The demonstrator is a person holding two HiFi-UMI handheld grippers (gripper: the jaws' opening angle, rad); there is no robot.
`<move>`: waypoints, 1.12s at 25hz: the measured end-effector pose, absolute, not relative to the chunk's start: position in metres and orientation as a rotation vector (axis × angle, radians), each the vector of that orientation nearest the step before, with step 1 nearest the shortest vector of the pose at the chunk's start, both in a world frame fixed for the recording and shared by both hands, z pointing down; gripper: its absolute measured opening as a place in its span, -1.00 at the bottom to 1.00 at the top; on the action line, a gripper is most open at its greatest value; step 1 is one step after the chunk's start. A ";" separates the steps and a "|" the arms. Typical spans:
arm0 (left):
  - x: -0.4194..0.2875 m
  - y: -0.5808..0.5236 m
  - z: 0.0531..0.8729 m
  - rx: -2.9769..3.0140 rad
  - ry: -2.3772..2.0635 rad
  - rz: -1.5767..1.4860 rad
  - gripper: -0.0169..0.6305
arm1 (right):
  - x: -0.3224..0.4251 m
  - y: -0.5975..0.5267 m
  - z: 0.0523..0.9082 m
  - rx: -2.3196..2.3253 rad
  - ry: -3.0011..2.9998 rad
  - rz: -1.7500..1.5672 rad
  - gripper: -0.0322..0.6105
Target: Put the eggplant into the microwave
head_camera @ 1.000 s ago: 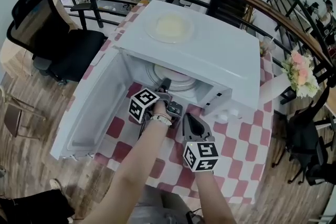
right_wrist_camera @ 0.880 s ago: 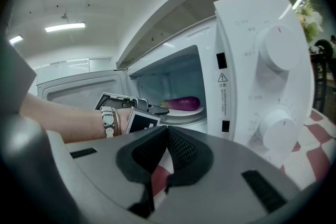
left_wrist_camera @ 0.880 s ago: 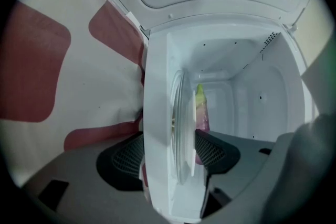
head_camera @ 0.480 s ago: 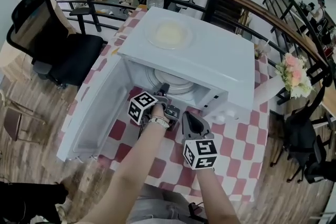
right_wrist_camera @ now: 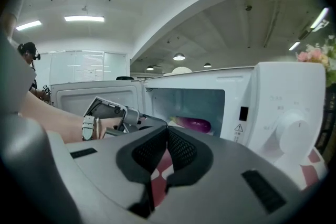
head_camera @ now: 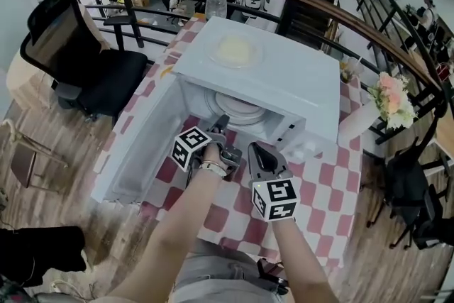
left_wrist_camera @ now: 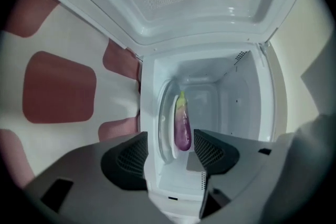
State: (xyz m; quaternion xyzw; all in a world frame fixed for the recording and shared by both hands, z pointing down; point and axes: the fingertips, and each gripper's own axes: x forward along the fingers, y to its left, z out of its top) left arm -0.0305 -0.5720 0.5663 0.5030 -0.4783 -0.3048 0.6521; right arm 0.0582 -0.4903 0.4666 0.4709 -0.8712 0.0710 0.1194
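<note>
The purple eggplant (left_wrist_camera: 182, 128) lies on the round turntable plate (left_wrist_camera: 167, 123) inside the white microwave (head_camera: 284, 81), and it also shows in the right gripper view (right_wrist_camera: 193, 124). The microwave door (head_camera: 142, 145) hangs open to the left. My left gripper (left_wrist_camera: 170, 150) is open at the mouth of the cavity, its jaws empty and the eggplant beyond them; in the head view it (head_camera: 218, 125) points into the opening. My right gripper (right_wrist_camera: 167, 139) is shut on nothing and hovers over the checked tablecloth (head_camera: 319, 188) in front of the microwave (right_wrist_camera: 283, 107), to the right of the left one.
A pale plate (head_camera: 236, 50) rests on top of the microwave. Behind it stands a water bottle (head_camera: 216, 1). A flower vase (head_camera: 390, 99) is at the table's right edge. A black chair (head_camera: 78, 60) stands left, and a curved railing (head_camera: 319, 0) runs behind the table.
The left gripper's tips have drawn back a little from the turntable to the cavity's front edge. The right gripper stays shut beside it. The head view has shifted slightly.
</note>
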 end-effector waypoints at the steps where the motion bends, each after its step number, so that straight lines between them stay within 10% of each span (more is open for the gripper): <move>1: -0.032 -0.569 0.562 1.138 -1.076 -0.715 -0.12 | 0.057 -0.488 0.464 1.373 -2.552 0.202 -0.82; 10: -0.036 -0.540 0.530 1.227 -1.044 -0.790 -0.93 | 0.057 -0.469 0.442 1.371 -2.586 0.180 -0.82; 28: -0.001 -0.493 0.432 1.753 -0.985 -0.770 -0.94 | 0.074 -0.443 0.403 1.473 -2.654 0.235 -0.83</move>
